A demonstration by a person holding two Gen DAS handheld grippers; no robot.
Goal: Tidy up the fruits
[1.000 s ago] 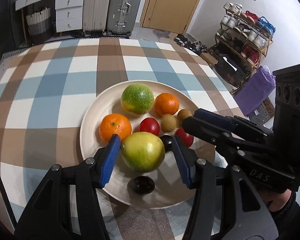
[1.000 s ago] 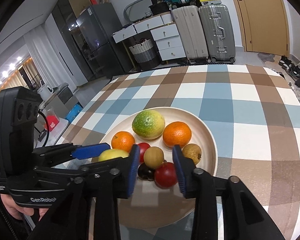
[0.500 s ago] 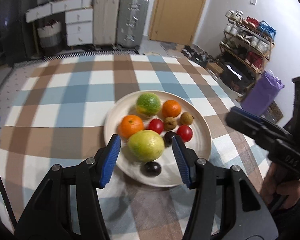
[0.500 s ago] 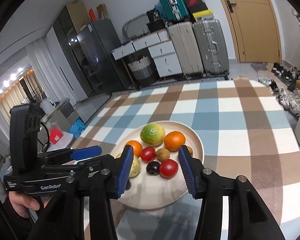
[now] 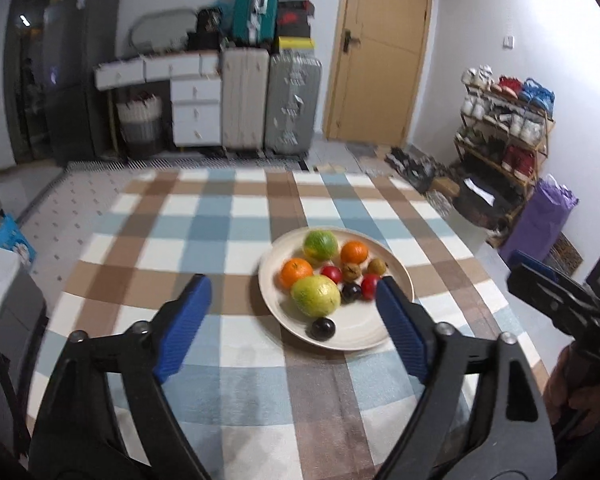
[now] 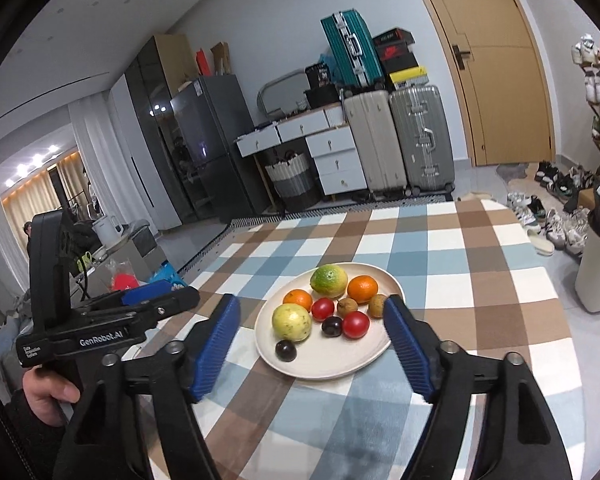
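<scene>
A cream plate [image 5: 342, 345] [image 6: 332, 365] on the checked cloth holds a big yellow-green fruit [image 5: 315, 295] [image 6: 291, 322], a green citrus [image 5: 320, 243], two oranges [image 6: 297, 300], red fruits [image 6: 356, 324], small brown fruits [image 6: 347, 306] and dark plums [image 5: 323, 329]. My left gripper [image 5: 291, 288] hovers back from the plate's near rim, its jaws opening with nothing between them. My right gripper [image 6: 311, 302] also hangs in front of the plate, jaws opening and empty. Each gripper shows at the other view's edge: the right gripper [image 5: 540, 280] and the left gripper [image 6: 140, 300].
A white bin with a dark lid [image 6: 598, 264] stands past the table's right edge. Suitcases [image 6: 420, 140], white drawers [image 6: 332, 160] and a shoe rack [image 5: 504, 128] line the room beyond the table. A hand [image 6: 48, 392] grips the left tool's handle.
Both grippers have drawn back and up from the plate, and their jaws have spread wide. The yellow-green fruit that sat between the left jaws lies on the plate.
</scene>
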